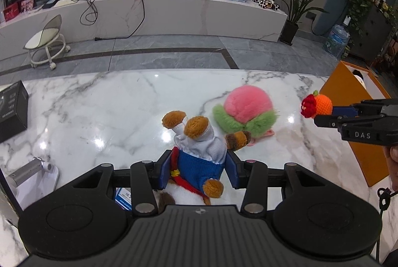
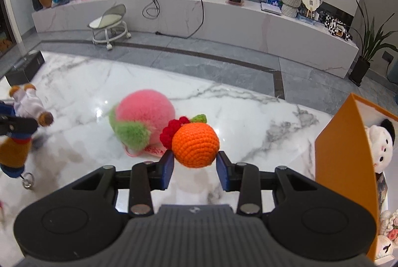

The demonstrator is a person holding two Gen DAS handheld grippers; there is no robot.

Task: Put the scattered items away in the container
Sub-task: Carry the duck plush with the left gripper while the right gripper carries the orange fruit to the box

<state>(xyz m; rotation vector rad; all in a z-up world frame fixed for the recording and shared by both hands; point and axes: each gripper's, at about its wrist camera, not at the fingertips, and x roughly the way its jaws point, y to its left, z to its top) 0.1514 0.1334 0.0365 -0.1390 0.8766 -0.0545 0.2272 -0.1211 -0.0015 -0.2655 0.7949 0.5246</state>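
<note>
Right wrist alone shows panda plush (image 2: 380, 142) inside orange box (image 2: 345, 155); both grippers clamped

Bear's head (image 1: 179, 195) hidden behind gripper body, orange box (image 2: 348, 167) cut off — contents partly hidden

bare marble table (image 2: 243, 103) lies open between you and the orange box (image 2: 343, 157); the pink plush peach (image 2: 141, 115) blocks the centre.
</note>
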